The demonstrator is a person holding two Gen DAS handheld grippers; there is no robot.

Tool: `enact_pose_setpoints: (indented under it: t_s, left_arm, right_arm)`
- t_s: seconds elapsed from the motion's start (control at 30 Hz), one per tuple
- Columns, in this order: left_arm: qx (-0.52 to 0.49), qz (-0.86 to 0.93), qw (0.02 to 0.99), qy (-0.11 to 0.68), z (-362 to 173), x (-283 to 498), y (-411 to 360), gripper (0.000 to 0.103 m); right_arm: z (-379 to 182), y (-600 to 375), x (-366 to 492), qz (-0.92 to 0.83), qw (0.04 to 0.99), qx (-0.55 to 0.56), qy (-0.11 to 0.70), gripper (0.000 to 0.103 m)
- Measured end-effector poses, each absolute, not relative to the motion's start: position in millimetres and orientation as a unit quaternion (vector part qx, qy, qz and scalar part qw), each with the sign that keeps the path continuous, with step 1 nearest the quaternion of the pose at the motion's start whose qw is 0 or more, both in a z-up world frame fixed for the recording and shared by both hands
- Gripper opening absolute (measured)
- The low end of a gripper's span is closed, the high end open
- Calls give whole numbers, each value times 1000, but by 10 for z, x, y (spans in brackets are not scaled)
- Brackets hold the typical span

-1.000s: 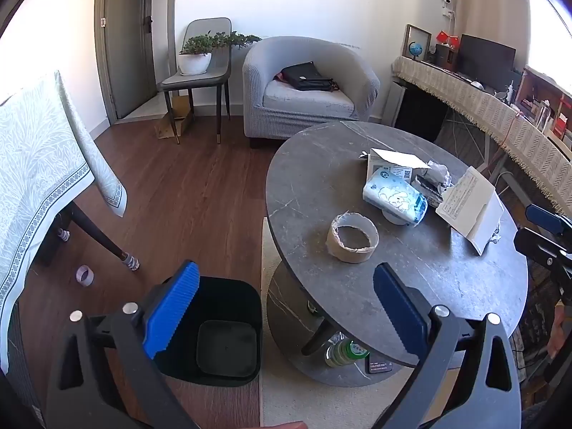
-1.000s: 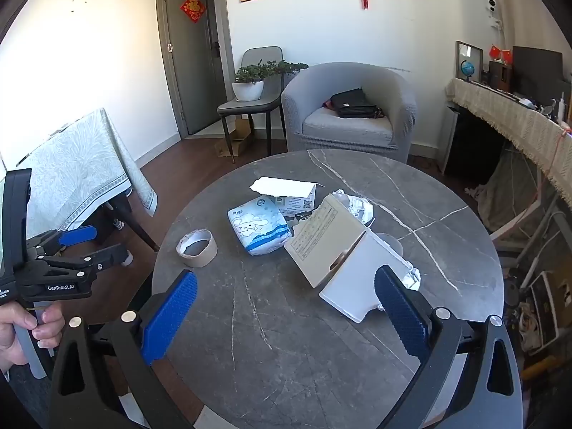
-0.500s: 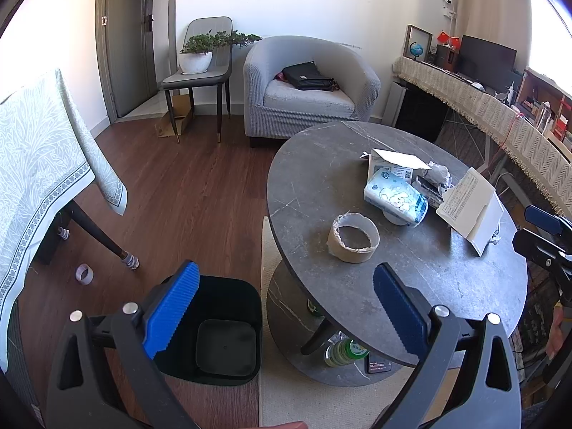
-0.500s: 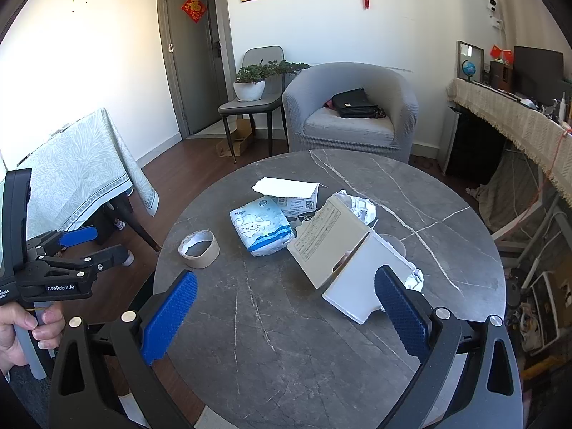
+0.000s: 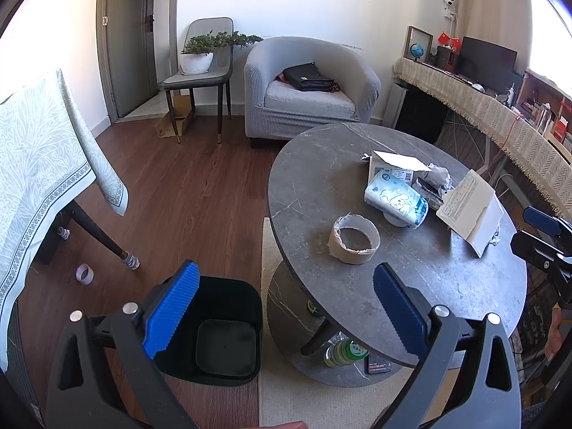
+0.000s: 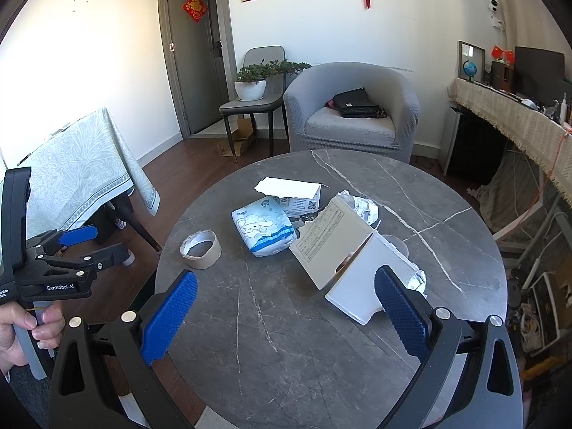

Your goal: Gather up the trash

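Note:
On the round grey table (image 5: pixel 321 178) (image 6: pixel 304 339) lie a cardboard tape roll (image 5: pixel 354 238) (image 6: pixel 200 248), a blue-white tissue pack (image 5: pixel 395 198) (image 6: pixel 262 225), an open white box (image 5: pixel 393 164) (image 6: pixel 293 193), crumpled foil (image 6: pixel 363 209) and a torn beige-white carton (image 5: pixel 468 211) (image 6: pixel 343 261). A black trash bin (image 5: pixel 218 336) stands on the floor left of the table. My left gripper (image 5: pixel 284 311) is open and empty, above the bin and the table edge. My right gripper (image 6: pixel 284 312) is open and empty over the table's near side.
A grey armchair (image 5: pixel 307 89) with a black bag, a chair with a potted plant (image 5: pixel 200 57) and a cloth-covered table (image 5: pixel 39 157) stand around. Bottles (image 5: pixel 343 352) sit on the table's lower shelf. A tape roll (image 5: pixel 84 273) lies on the wooden floor.
Both views have shifted very slightly; the scene sits a touch further right in each. Nothing was picked up or moved on the table.

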State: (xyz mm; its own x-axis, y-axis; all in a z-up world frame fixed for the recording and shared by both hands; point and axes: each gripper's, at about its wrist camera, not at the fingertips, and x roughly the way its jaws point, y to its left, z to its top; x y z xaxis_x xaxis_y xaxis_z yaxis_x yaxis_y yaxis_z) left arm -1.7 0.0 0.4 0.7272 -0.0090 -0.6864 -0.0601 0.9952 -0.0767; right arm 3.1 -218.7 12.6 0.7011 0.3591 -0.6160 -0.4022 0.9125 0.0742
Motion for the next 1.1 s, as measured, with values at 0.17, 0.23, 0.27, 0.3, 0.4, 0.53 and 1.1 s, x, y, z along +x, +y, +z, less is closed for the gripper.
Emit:
enact_pose_setpoints:
  t_s: [0.17,0.23,0.27,0.3,0.4,0.53,1.1]
  left_arm:
    - [-47,14,929,368,6,-22,7,100]
    - [-47,15,929,367,10,-21,12,100]
    - [-48,15,929,368,13,-18,18,100]
    - [-48,15,929,368,13,-18,20,100]
    - [-49,15,929,367,16,-20,23,100]
    - [-48,18,930,364,25,-20,23,100]
    - [-47,20,932,360,40,-36,14,100]
  right_arm:
    - [128,-2185,26,207,922,-34,325,100]
    - [123,-2185,28,207,922,-33,325,100]
    - [122,-2182,30,207,922,-33,325,100]
    - [121,-2179,30,206,922,-33,325,100]
    - [120,-2181,24,207,923,-33,324,100]
    - [126,-2191,19,206,923,-33,323,100]
    - [132,-2208,16,206,923,-33,322,100]
